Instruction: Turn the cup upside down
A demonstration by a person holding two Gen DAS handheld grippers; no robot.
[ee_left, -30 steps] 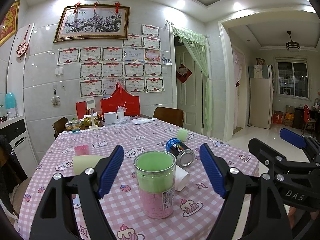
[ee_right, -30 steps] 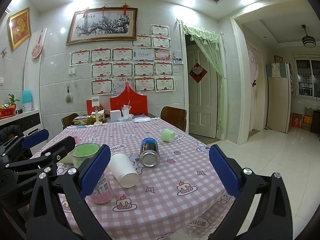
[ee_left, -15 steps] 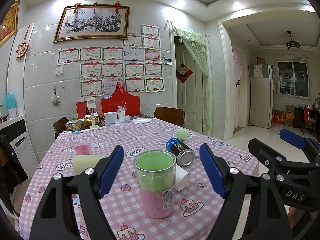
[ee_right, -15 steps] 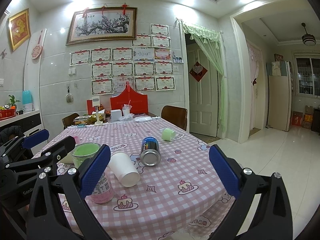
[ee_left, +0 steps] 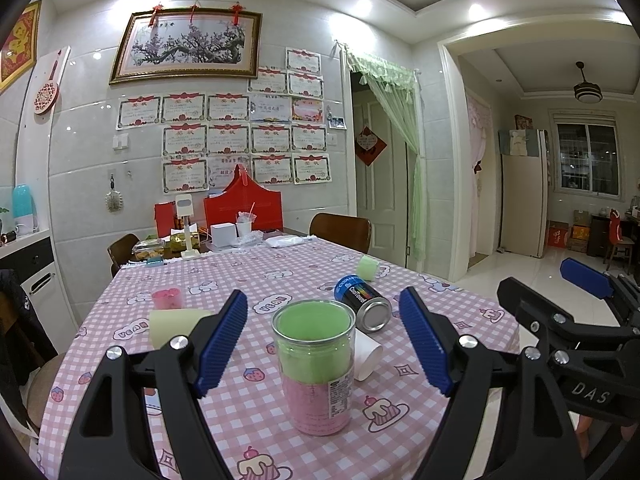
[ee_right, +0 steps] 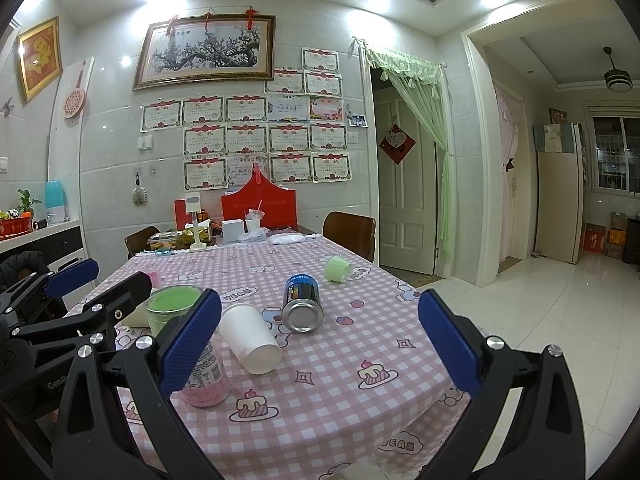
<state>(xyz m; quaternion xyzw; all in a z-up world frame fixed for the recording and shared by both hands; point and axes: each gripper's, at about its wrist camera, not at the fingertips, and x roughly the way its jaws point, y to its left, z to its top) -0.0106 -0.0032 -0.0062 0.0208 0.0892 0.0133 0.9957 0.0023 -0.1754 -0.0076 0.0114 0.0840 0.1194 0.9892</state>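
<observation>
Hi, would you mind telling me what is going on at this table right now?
A person holds a gripper in each hand over a pink checked table. The left gripper is open, its fingers either side of an upright clear cup with green and pink inside, not gripping it. The right gripper is open too, holding nothing. A white cup and a can lie on their sides nearby. Nothing is flipped yet.

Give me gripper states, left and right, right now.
Left gripper: open, empty, jaws either side of the green-and-pink cup, not touching.
Right gripper: open, empty, over the table edge.
</observation>
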